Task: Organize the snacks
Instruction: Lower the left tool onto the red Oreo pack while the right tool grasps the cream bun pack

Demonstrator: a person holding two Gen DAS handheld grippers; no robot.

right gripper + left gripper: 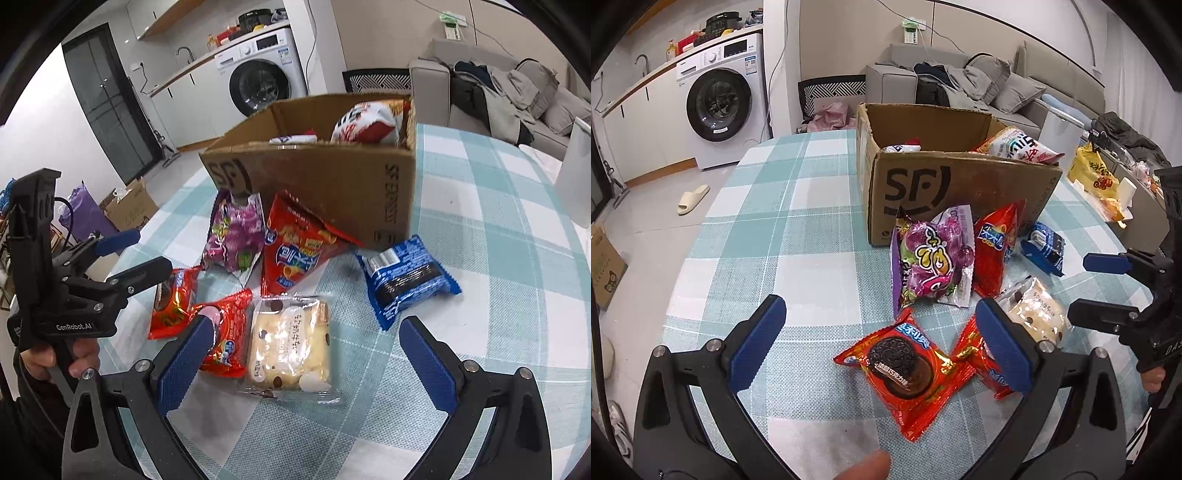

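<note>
Snack packets lie on the checked tablecloth (798,229) in front of an open cardboard box (960,181). My left gripper (881,347) is open just above a red cookie-pie packet (905,373), and its right finger hides part of a second red packet (975,354). My right gripper (306,363) is open over a clear-wrapped cream bread packet (291,343). A purple candy bag (236,232), a red chip bag (295,251) and a blue cookie packet (406,280) lie near the box (325,177). Neither gripper holds anything. The box holds a red-and-white bag (1023,147) and a small white packet (901,148).
A yellow bag (1089,173) and small items sit at the table's right edge. A white upright object (576,177) stands at the far right. Beyond the table are a washing machine (720,99), a grey sofa (1015,85) with clothes, and a slipper (692,199) on the floor.
</note>
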